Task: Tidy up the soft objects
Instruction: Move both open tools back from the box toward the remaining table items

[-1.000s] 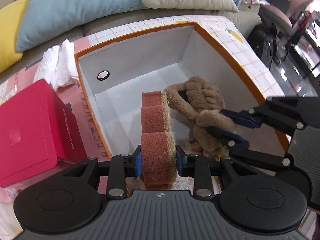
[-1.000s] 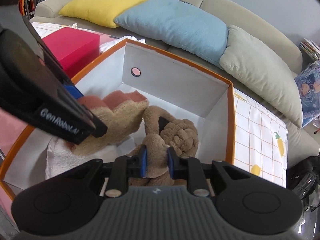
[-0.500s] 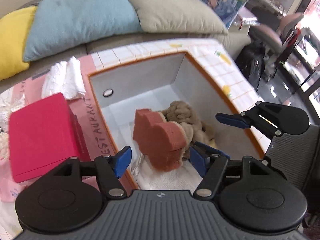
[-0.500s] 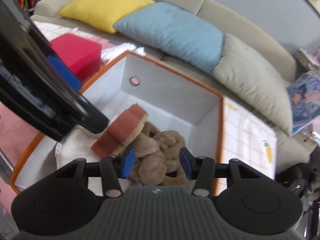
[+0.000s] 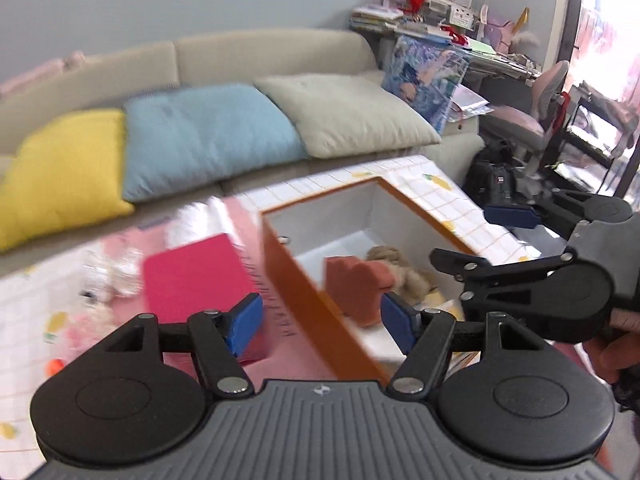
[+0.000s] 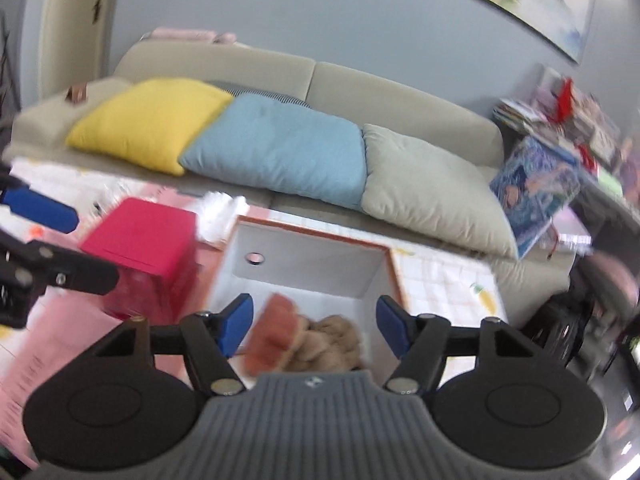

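Sponge (image 5: 354, 292): stands on edge in bin (image 5: 298, 276), long axis running toward its far wall.
Left gripper (image 5: 322, 328): apart, empty.
Right gripper (image 6: 312, 330): opening, empty.

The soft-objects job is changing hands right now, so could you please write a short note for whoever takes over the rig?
Left gripper: open, nothing between its pads.
Right gripper: jaws opening, nothing between them.
Box: holds the sponge and the plush toy, lying side by side, with a white cloth under them.
Done: sponge and plush are in the box and released.
Left: a white fluffy item lies outside, behind the red case; blurred small items sit at the far left of the table. Check whether they belong in the box.
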{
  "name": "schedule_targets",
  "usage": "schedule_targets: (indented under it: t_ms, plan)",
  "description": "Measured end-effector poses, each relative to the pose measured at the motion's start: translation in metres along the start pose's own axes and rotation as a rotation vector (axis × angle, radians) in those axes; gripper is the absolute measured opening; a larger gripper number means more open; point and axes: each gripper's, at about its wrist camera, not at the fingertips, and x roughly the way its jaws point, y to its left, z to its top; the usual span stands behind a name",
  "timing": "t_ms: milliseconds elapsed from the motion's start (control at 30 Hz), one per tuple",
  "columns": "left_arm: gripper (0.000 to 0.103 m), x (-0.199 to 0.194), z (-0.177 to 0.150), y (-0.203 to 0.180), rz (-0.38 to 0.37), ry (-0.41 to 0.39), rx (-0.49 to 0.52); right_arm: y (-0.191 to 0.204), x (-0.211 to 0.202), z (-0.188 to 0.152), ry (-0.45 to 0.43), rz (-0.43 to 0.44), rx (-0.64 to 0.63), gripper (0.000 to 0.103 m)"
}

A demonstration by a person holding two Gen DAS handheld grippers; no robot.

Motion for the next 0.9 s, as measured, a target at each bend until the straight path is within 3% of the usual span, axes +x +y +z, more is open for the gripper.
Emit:
schedule_targets:
  t_ms: [100,267,633,900]
  plan:
    - [0.079,-0.024,-0.017,0.008,0.054,-0.042,0.005,0.02,-0.011,-0.005,0.015,0.003,0.082,0.067]
    - [0.079,-0.052,-0.046,0.03,0.081,-0.075,-0.045,0.055,-0.023,-0.015,0.056,0.035,0.16,0.067]
    - [0.076,-0.074,-0.106,0.087,0.19,-0.011,-0.214,0.113,-0.027,-0.038,0.223,0.158,0.174,0.07]
    - [0.076,-0.088,-0.145,0.123,0.233,0.021,-0.334,0.152,-0.023,-0.04,0.278,0.214,0.116,0.072]
